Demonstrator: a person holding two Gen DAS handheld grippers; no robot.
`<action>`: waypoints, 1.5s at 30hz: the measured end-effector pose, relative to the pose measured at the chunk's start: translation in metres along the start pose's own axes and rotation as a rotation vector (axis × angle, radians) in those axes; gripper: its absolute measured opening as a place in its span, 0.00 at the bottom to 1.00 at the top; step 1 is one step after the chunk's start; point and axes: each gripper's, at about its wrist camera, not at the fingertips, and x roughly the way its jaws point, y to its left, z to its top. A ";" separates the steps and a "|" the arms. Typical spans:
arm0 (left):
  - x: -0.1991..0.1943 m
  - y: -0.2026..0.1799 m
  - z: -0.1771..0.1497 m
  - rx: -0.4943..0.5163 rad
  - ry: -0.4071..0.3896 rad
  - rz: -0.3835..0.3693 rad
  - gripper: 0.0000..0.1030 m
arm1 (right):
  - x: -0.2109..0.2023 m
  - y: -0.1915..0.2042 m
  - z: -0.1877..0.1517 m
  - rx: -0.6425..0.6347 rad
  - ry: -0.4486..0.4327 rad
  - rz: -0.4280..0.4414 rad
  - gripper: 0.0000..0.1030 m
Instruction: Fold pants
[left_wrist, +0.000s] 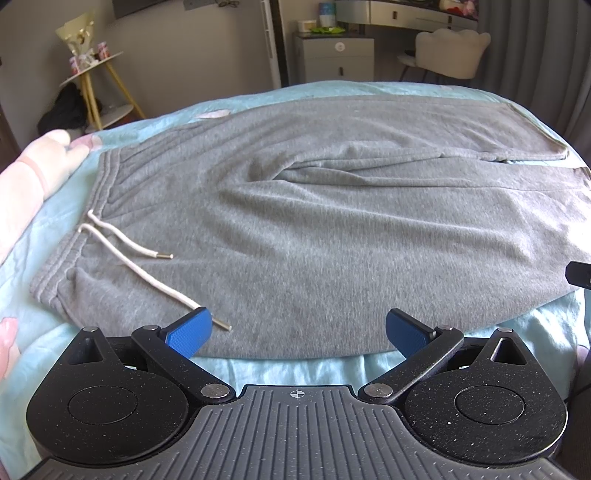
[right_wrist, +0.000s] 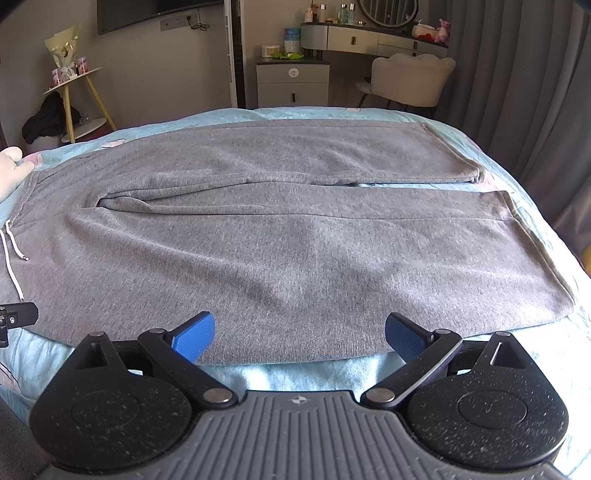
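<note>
Grey sweatpants (left_wrist: 314, 221) lie flat on a light blue bed sheet (left_wrist: 295, 369), waistband at the left, both legs running right. A white drawstring (left_wrist: 125, 251) with metal tips lies on the front near the waistband. My left gripper (left_wrist: 298, 332) is open and empty, hovering at the near edge of the pants by the waist end. My right gripper (right_wrist: 300, 334) is open and empty, at the near edge of the near leg (right_wrist: 295, 266). The far leg (right_wrist: 295, 155) lies parallel behind it, hems (right_wrist: 517, 221) at the right.
A pink pillow or plush (left_wrist: 29, 177) lies at the bed's left edge. Beyond the bed stand a yellow-legged side table (right_wrist: 77, 103), a grey drawer unit (right_wrist: 293, 85), a cream chair (right_wrist: 410, 79) and grey curtains (right_wrist: 517, 74).
</note>
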 end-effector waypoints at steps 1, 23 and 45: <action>0.000 0.000 0.000 -0.001 0.001 -0.001 1.00 | 0.000 0.000 0.000 0.000 0.000 0.000 0.96; 0.001 0.002 0.000 -0.009 0.010 -0.010 1.00 | 0.001 0.000 0.000 0.001 0.001 0.002 0.96; 0.002 0.002 0.000 -0.013 0.018 -0.015 1.00 | 0.001 0.000 0.000 0.003 0.003 0.004 0.96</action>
